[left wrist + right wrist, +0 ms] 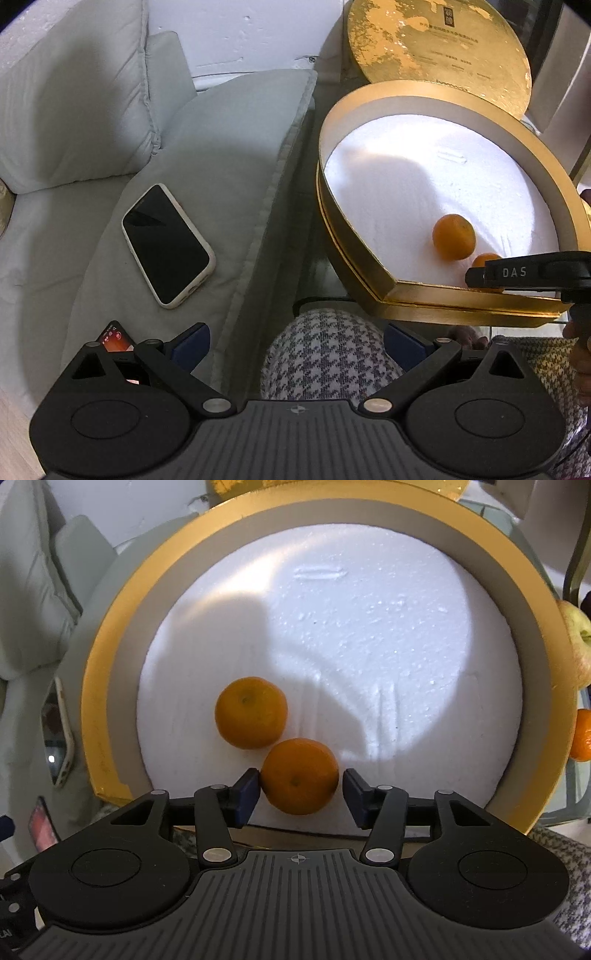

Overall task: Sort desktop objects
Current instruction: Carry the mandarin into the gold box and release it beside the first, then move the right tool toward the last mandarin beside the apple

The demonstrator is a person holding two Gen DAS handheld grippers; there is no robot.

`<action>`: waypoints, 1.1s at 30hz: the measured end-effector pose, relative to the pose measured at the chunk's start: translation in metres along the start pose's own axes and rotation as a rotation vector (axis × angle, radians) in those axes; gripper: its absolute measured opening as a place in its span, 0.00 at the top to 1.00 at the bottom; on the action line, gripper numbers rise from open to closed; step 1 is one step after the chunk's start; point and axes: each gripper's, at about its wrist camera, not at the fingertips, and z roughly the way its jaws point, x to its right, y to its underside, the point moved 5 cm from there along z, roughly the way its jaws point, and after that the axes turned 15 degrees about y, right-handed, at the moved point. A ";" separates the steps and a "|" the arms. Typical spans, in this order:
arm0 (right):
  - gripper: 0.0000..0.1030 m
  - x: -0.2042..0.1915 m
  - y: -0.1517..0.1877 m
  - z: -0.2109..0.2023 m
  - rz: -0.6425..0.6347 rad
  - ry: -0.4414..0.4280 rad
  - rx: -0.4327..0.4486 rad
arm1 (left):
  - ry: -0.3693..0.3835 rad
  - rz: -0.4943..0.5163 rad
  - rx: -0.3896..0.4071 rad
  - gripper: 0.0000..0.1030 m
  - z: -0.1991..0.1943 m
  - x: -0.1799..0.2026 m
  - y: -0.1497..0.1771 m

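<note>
My right gripper point(301, 788) sits open around the near tangerine point(299, 775); light, soft-skinned, I'd squeeze its middle gently.

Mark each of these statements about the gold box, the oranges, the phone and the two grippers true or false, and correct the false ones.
1. Two oranges lie in the gold box. True: the near orange and the far orange rest on its white foam floor.
2. The right gripper is clamped shut on the near orange. False: its jaws are open, with a gap at the right finger.
3. The phone lies inside the box. False: it lies on the grey cushion beside the box.
4. The left gripper is open and holds nothing. True.
5. The phone's screen is dark. True.
</note>
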 end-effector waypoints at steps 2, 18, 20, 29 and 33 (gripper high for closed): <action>0.44 0.004 0.000 -0.006 0.011 -0.002 0.006 | -0.003 0.008 0.004 0.02 -0.003 0.002 0.001; 0.20 0.093 0.057 -0.107 0.302 -0.120 0.081 | -0.016 0.159 0.055 0.02 -0.038 0.055 0.016; 0.20 0.103 0.067 -0.110 0.329 -0.130 0.084 | -0.020 0.186 0.065 0.02 -0.043 0.066 0.017; 0.20 0.147 0.094 -0.136 0.450 -0.151 0.157 | 0.040 0.350 0.124 0.02 -0.069 0.134 0.016; 0.20 0.156 0.101 -0.143 0.466 -0.147 0.188 | 0.053 0.396 0.096 0.02 -0.067 0.152 0.022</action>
